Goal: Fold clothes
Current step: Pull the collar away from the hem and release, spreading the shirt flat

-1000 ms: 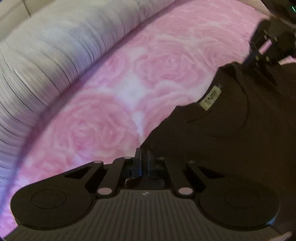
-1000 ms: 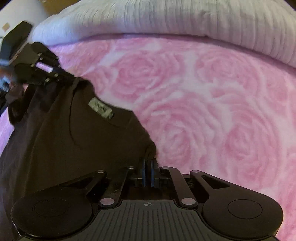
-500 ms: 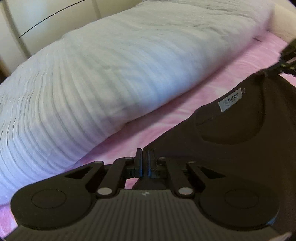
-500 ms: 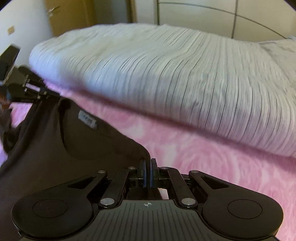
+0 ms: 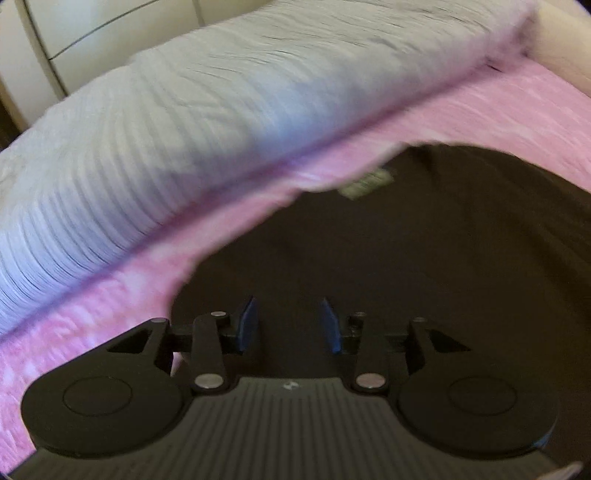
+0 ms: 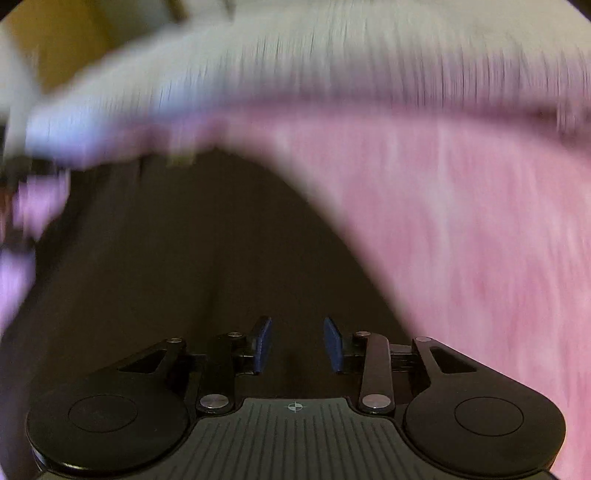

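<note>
**Dark shirt down on pink bedspread, both grippers released**

Dark brown/black shirt (image 5: 424, 258) lies spread on the pink bedspread (image 5: 110, 295). Its collar end faces the striped white pillow (image 5: 184, 129), with the neck label (image 5: 365, 181) visible near the top edge, smeared by blur.

Left gripper (image 5: 288, 325): jaws apart, blue pads (image 5: 247, 325) exposed, nothing between them. It sits just above the shirt, near the garment's left edge. Cannot tell if the fingertips touch the fabric.

Right gripper (image 6: 297, 345): jaws likewise apart, blue pads (image 6: 263, 343) clear, no cloth pinched. Shirt (image 6: 184, 277) fills the view under and ahead of it, and the garment's right edge curves down toward the gripper. Pink bedspread (image 6: 461, 240) to the right, pillow (image 6: 332, 62) across the top.

Right wrist view is heavily motion-blurred; the left is blurred less. Dark shape at the far left edge of the right view is too smeared to identify. Pale cabinet panels (image 5: 74, 33) behind the pillow in the left view.
</note>
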`<move>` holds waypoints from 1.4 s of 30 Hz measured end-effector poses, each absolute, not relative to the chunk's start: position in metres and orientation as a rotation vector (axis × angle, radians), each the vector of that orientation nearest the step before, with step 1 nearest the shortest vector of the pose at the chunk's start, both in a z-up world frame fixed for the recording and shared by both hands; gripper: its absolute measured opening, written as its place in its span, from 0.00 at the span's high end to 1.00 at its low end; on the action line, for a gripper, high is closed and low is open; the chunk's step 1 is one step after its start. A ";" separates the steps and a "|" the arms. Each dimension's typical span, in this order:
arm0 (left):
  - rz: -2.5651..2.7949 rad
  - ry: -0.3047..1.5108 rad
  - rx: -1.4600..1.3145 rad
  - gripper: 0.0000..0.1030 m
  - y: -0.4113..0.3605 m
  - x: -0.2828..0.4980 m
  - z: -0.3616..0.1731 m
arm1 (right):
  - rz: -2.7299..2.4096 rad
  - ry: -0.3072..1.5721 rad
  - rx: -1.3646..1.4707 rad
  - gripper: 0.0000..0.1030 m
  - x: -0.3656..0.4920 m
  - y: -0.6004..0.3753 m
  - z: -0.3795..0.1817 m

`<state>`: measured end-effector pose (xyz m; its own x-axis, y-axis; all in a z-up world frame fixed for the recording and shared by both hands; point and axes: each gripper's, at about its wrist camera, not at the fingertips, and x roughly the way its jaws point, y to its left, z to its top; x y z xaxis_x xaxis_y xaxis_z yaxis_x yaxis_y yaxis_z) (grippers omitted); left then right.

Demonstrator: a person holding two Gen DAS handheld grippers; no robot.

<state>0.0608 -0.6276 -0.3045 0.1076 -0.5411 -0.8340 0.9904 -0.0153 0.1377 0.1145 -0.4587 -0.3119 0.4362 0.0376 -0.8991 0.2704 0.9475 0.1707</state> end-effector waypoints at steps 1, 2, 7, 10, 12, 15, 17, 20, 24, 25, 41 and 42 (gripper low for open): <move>-1.388 0.681 0.887 0.67 -0.620 0.051 -0.304 | -0.138 1.185 0.284 0.66 0.090 -0.453 -0.318; -1.400 0.691 0.896 0.67 -0.613 0.041 -0.303 | -0.138 1.240 0.241 0.66 0.063 -0.447 -0.318; -1.430 0.753 0.915 0.67 -0.576 -0.001 -0.301 | -0.343 1.386 0.192 0.66 -0.054 -0.447 -0.306; -1.443 0.785 0.921 0.67 -0.557 -0.030 -0.298 | -0.530 1.429 0.211 0.65 -0.120 -0.456 -0.294; -1.461 0.804 0.914 0.67 -0.548 -0.053 -0.294 | -0.628 1.432 0.223 0.65 -0.155 -0.459 -0.286; -1.493 0.839 0.894 0.67 -0.538 -0.091 -0.288 | -0.520 1.257 0.209 0.54 -0.125 -0.437 -0.278; -1.512 0.858 0.882 0.66 -0.532 -0.116 -0.283 | -0.430 1.154 0.204 0.50 -0.093 -0.424 -0.279; -1.510 0.898 0.852 0.66 -0.524 -0.143 -0.277 | -0.282 1.079 0.119 0.49 -0.039 -0.398 -0.299; -1.486 0.932 0.845 0.65 -0.514 -0.164 -0.272 | -0.162 1.128 -0.077 0.52 0.008 -0.375 -0.338; -1.487 0.933 0.856 0.65 -0.511 -0.169 -0.271 | -0.156 1.122 -0.085 0.74 0.011 -0.376 -0.340; -1.532 0.965 0.914 0.65 -0.504 -0.192 -0.274 | -1.155 0.723 0.589 0.94 -0.287 -0.537 -0.286; -1.531 0.965 0.916 0.65 -0.502 -0.193 -0.273 | -1.193 0.728 0.646 0.94 -0.299 -0.535 -0.291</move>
